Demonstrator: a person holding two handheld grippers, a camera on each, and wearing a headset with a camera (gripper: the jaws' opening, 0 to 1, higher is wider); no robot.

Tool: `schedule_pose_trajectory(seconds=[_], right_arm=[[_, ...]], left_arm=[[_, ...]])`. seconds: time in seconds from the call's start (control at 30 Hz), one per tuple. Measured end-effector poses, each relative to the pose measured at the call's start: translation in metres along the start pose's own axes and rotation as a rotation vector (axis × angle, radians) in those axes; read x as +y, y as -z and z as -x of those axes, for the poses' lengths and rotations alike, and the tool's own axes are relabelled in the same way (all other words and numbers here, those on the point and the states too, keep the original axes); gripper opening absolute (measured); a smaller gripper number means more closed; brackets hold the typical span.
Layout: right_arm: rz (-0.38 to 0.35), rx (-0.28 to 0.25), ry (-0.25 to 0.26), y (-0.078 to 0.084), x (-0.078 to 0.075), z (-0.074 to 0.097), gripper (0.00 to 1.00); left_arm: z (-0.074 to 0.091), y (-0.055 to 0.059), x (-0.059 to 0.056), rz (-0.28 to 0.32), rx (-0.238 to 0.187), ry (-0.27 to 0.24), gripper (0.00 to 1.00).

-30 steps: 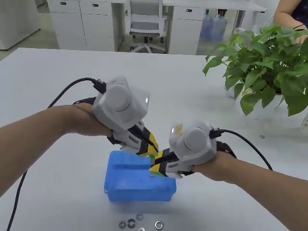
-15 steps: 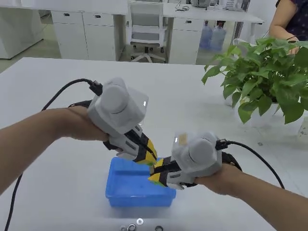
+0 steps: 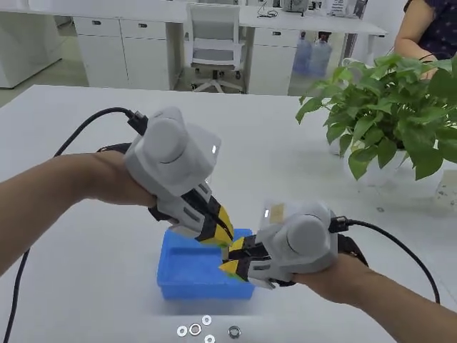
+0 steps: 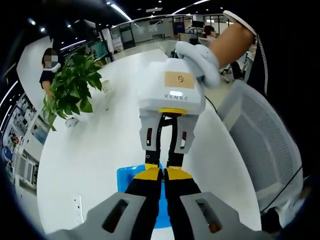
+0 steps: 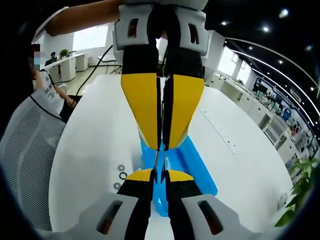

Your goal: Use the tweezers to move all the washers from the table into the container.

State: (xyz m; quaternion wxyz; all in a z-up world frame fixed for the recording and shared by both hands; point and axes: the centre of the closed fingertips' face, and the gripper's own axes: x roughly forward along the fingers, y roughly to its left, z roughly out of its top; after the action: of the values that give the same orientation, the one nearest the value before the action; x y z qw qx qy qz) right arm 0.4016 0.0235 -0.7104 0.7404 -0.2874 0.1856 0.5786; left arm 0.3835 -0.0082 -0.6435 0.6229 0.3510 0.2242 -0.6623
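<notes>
Over the blue container [image 3: 187, 275] my two grippers meet tip to tip. My left gripper [image 3: 218, 230] points down and right with its yellow jaws pressed together. From the right, my right gripper [image 3: 233, 261] faces it, jaws also together. In the right gripper view a thin metal sliver, the tweezers [image 5: 159, 162], runs from between the left gripper's yellow jaws [image 5: 161, 142] into my own jaw tips [image 5: 159, 176]. Several washers [image 3: 194, 330] lie on the white table [image 3: 86, 286] just in front of the container; three washers [image 5: 122, 175] sit beside the container [image 5: 192, 167].
A potted green plant [image 3: 389, 107] stands at the right of the table. Black cables [image 3: 93, 125] trail from both grippers across the tabletop. An office chair [image 3: 218, 36] and white cabinets stand beyond the far edge, where a person [image 3: 428, 28] is at the back right.
The view shifted slightly. My right gripper has sunk a little lower and to the right. The grippers stay tip to tip over the container, and the washers have not moved.
</notes>
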Motion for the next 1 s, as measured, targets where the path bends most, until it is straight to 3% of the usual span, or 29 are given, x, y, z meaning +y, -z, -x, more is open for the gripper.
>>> schedule_pose_trajectory(seconds=[0.47, 1.0], right_arm=[[-0.029, 0.002, -0.003, 0.013, 0.029, 0.0, 0.11], [-0.07, 0.028, 0.008, 0.037, 0.049, -0.008, 0.11]], left_arm=[[-0.012, 0.005, -0.028, -0.022, -0.001, 0.035, 0.06], [-0.035, 0.02, -0.044, -0.062, 0.014, 0.082, 0.06]])
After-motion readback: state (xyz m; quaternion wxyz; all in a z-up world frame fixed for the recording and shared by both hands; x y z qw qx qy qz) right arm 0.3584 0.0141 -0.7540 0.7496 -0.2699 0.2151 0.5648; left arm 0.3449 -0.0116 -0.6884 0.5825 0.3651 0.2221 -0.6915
